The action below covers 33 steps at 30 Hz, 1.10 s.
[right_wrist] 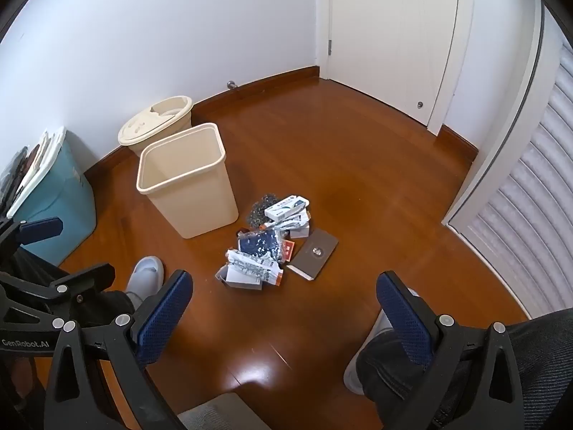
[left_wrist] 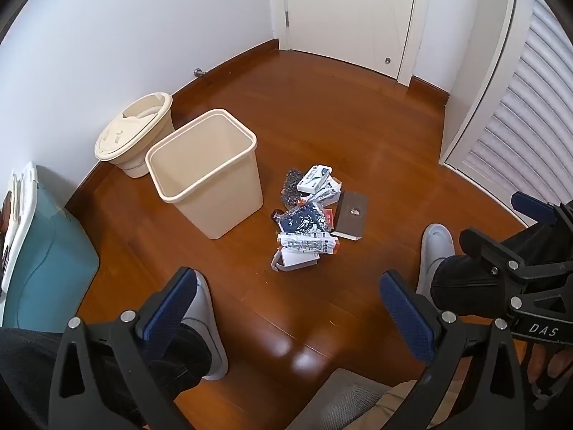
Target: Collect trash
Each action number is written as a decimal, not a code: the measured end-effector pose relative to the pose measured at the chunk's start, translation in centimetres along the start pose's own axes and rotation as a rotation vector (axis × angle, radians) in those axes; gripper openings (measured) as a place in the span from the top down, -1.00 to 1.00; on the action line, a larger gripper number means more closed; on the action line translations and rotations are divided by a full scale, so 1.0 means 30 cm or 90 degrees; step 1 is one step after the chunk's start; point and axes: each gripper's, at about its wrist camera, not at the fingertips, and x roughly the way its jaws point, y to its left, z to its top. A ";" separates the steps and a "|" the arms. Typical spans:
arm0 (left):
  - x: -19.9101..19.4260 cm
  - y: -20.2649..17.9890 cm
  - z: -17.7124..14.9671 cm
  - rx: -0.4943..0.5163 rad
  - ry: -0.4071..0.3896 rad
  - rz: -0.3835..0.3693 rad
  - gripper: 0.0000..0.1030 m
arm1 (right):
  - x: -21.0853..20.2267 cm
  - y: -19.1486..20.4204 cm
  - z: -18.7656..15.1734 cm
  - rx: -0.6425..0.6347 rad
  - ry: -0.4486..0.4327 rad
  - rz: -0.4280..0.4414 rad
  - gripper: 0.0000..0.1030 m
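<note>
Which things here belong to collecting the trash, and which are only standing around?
For the job:
- pile of wrappers and boxes on the floor
- open beige bin, nothing visible inside
- left gripper and right gripper, both open

Standing around:
- lidded beige bucket
- teal storage box
- white door

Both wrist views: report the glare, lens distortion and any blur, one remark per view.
Left wrist view: bright glare patch on the wood floor between the open fingers of the left gripper; fisheye bows the skirting and shutter door; trash pile sharp. Right wrist view: similar glare on the floor near the right gripper; black vignette corners; beige bin in focus.
</note>
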 end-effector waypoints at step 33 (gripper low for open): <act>0.023 0.013 -0.005 -0.009 0.022 -0.002 -1.00 | 0.004 0.025 -0.004 -0.015 -0.001 -0.005 -0.99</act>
